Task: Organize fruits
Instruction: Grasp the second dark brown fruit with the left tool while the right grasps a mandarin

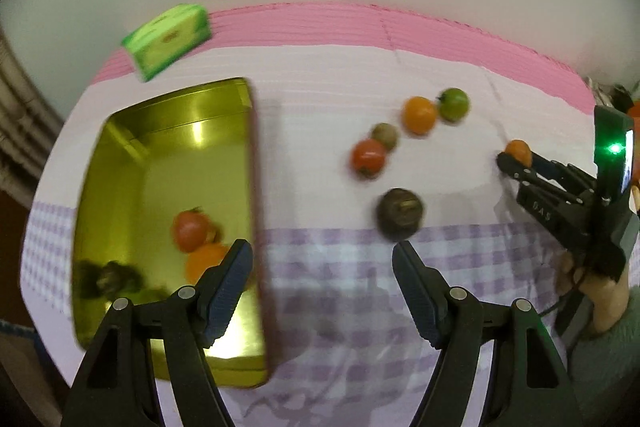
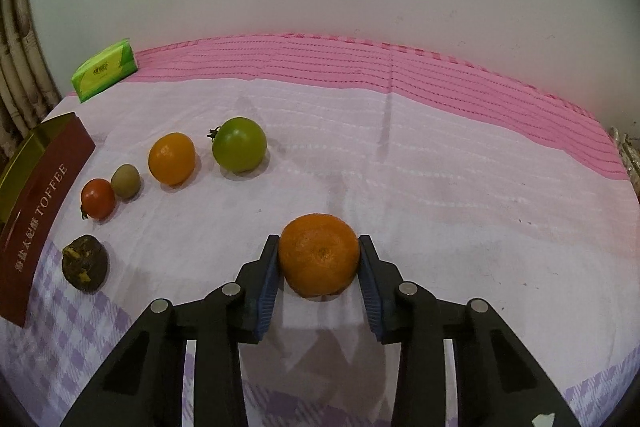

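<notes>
Currently the right gripper (image 2: 319, 257) is seen closed on a tangerine (image 2: 319, 254), both pads pressed against its sides, with the fruit resting on the pale cloth (image 2: 440, 187). The left gripper (image 1: 322, 263) is held with its jaws apart and nothing between them, near the right wall of the gold tin (image 1: 120, 155), which already contains a red tomato (image 1: 190, 230) and an orange fruit (image 1: 204, 261); darker contents at its near left corner cannot be identified. Left loose on the cloth are a green tomato (image 2: 239, 145), an orange (image 2: 171, 158), a kiwi (image 2: 125, 181), a small red tomato (image 2: 97, 198) and a dark brown fruit (image 2: 85, 263). A green tissue pack (image 2: 105, 75) is noted at the far left edge.
</notes>
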